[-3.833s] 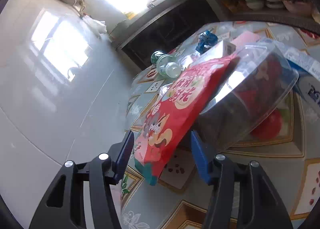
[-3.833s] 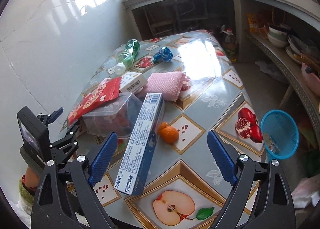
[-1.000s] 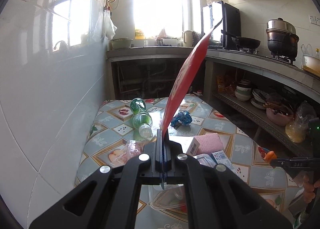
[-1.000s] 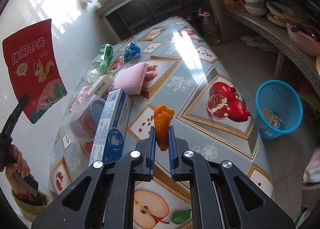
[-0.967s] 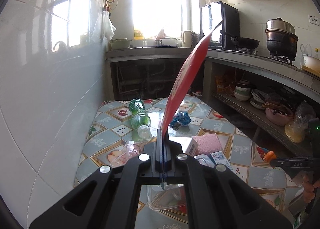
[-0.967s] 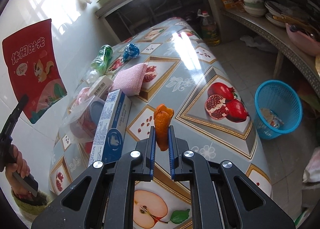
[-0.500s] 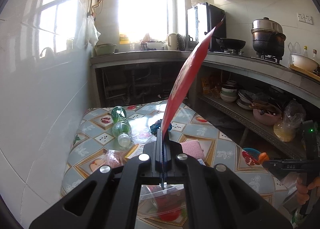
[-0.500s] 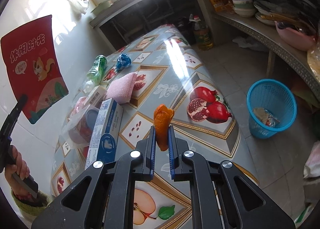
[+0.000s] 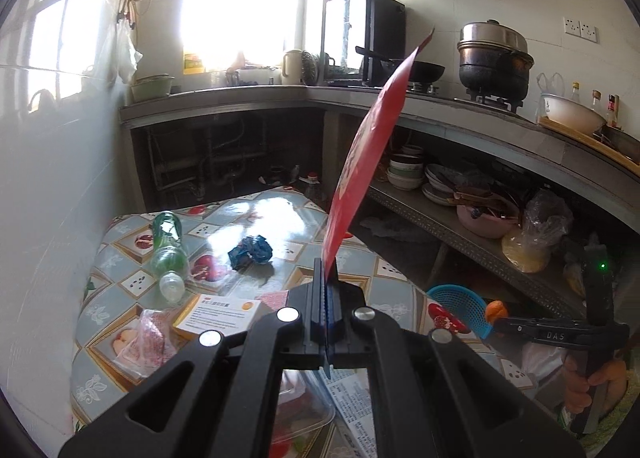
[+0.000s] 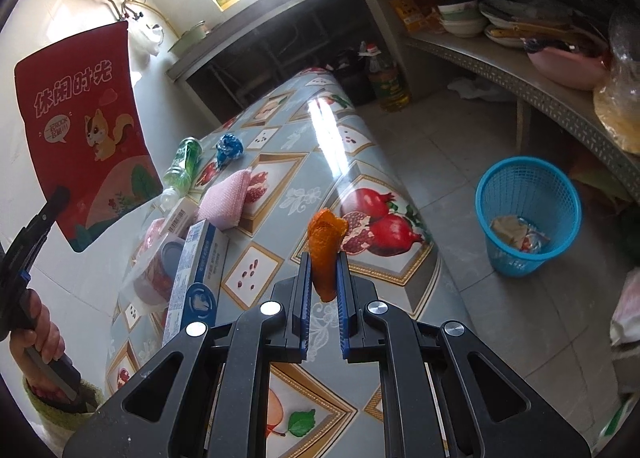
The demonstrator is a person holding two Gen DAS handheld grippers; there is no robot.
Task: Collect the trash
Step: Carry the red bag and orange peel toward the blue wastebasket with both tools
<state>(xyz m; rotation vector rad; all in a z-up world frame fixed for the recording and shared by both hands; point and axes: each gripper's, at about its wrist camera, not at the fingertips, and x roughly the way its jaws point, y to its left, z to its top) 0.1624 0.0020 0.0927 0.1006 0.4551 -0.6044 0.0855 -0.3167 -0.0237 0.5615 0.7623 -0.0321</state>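
Note:
My left gripper is shut on a red snack bag, held edge-on high above the table; the bag's face with the squirrel shows in the right wrist view. My right gripper is shut on a piece of orange peel, held above the table's right edge; it also shows in the left wrist view. A blue trash basket with some wrappers stands on the floor right of the table, also seen in the left wrist view.
On the fruit-pattern table lie a green bottle, a crumpled blue wrapper, a pink cloth, a blue-white box, a small white box and a clear container. Shelves with dishes run along the right.
Both grippers have swung further right toward the basket side, each keeping its hold. The basket sits closer to the middle of the right wrist view.

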